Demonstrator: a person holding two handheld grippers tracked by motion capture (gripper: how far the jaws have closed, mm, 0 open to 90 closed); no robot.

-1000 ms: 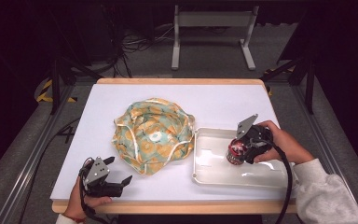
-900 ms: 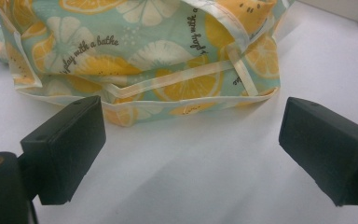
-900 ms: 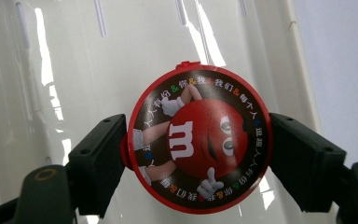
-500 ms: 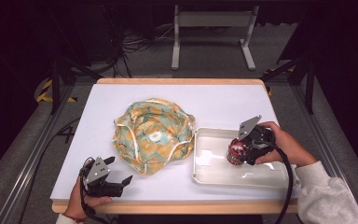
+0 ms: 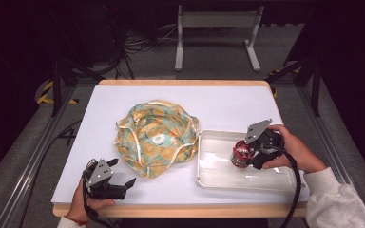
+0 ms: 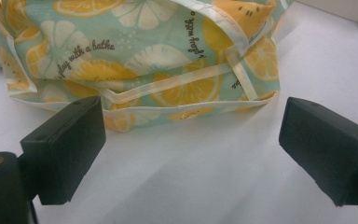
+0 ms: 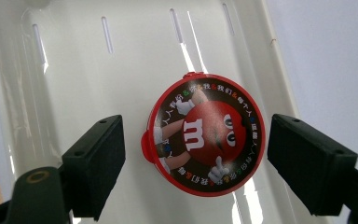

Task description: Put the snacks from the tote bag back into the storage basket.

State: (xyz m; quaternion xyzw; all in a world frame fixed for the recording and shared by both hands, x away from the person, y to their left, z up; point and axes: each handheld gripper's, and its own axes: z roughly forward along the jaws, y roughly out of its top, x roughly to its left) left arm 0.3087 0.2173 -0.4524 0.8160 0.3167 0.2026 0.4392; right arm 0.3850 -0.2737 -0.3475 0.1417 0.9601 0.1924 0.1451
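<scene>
Over on the right side of the white table (image 5: 247,102), the right gripper (image 5: 248,153) hangs over the shallow white plastic tray (image 5: 214,178) at about four o'clock from the table's centre, and its jaws are spread wide, one on either side of a round red-lidded candy tub (image 5: 240,154) with a red cartoon character printed on its dark top. In the right gripper view, that tub (image 7: 205,144) sits upright on the tray floor (image 7: 74,70), clear daylight between the lid's rim and each black jaw, so nothing is pinched here. The person's right hand (image 5: 292,149) wraps the gripper body from the three o'clock side. Down at seven o'clock, near the table's front edge, the left gripper (image 5: 121,183) rests low in the left hand (image 5: 83,204), jaws also apart and holding nothing. Just ahead of it, toward one o'clock from that gripper, lies a crumpled teal cloth bag (image 5: 157,137) printed with orange and lemon slices and trimmed in cream piping; the left gripper view shows the bag's (image 6: 144,60) folded hem lying flat on the table between and beyond the open jaws, not touching them. The bag's right edge lies just beside the tray's left rim.
</scene>
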